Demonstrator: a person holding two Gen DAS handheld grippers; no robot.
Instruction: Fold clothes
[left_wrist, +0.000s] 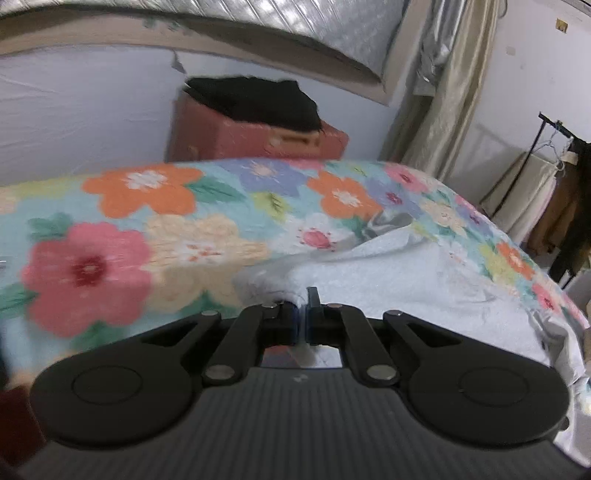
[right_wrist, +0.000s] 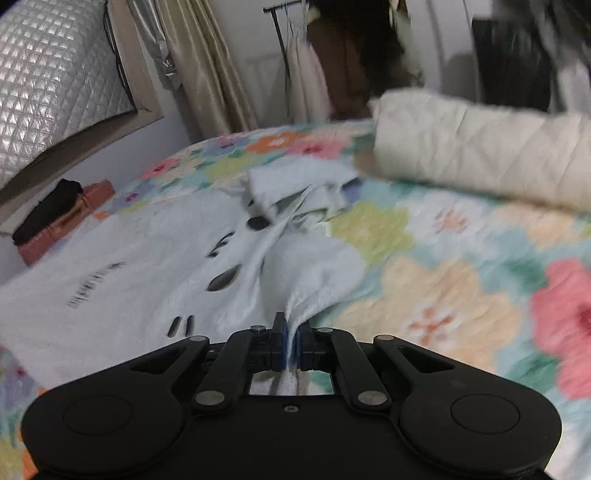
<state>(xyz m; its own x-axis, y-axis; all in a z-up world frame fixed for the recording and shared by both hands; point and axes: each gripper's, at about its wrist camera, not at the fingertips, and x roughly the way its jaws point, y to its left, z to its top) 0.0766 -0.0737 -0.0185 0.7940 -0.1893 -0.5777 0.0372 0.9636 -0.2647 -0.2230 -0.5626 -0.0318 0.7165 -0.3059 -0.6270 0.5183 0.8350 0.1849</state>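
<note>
Left wrist view: the left gripper (left_wrist: 302, 308) is clamping a bunched edge of the white garment (left_wrist: 406, 280), which is spreading ahead and rightward over the floral bedspread (left_wrist: 147, 229).

Right wrist view: the right gripper (right_wrist: 291, 341) is pinching the white garment (right_wrist: 147, 258), lying ahead-left; a cream quilt roll (right_wrist: 480, 147) is lying far ahead-right.

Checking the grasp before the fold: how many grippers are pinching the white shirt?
2: the left gripper and the right gripper each shut on an edge of the white shirt on the floral bedspread.
</note>
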